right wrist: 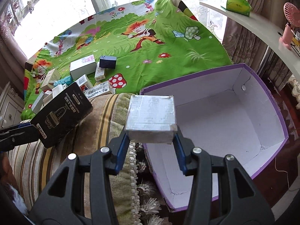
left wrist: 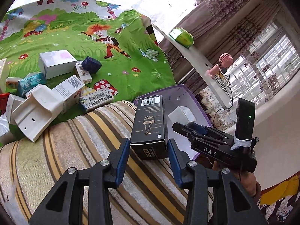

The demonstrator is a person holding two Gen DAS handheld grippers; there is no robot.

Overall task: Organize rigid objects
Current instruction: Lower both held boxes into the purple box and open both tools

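Observation:
My left gripper point(left wrist: 149, 147) is shut on a black DORMI box point(left wrist: 149, 123) with a barcode, held above the striped cushion point(left wrist: 93, 150). The box also shows in the right wrist view point(right wrist: 61, 112). My right gripper point(right wrist: 151, 140) is shut on a silver-white box point(right wrist: 151, 118), held over the near left edge of the open purple carton point(right wrist: 258, 80). The right gripper also shows in the left wrist view point(left wrist: 180, 126), with the white box point(left wrist: 181, 115) in front of the carton point(left wrist: 180, 91). The carton's white inside holds nothing.
A pile of several small boxes point(left wrist: 56, 75) and a white plastic holder point(left wrist: 35, 112) lies on the green cartoon cloth point(right wrist: 150, 56). A white shelf point(right wrist: 253, 20) at the right carries a green tissue pack point(right wrist: 236, 3) and a pink fan point(right wrist: 290, 24). Curtains and windows stand behind.

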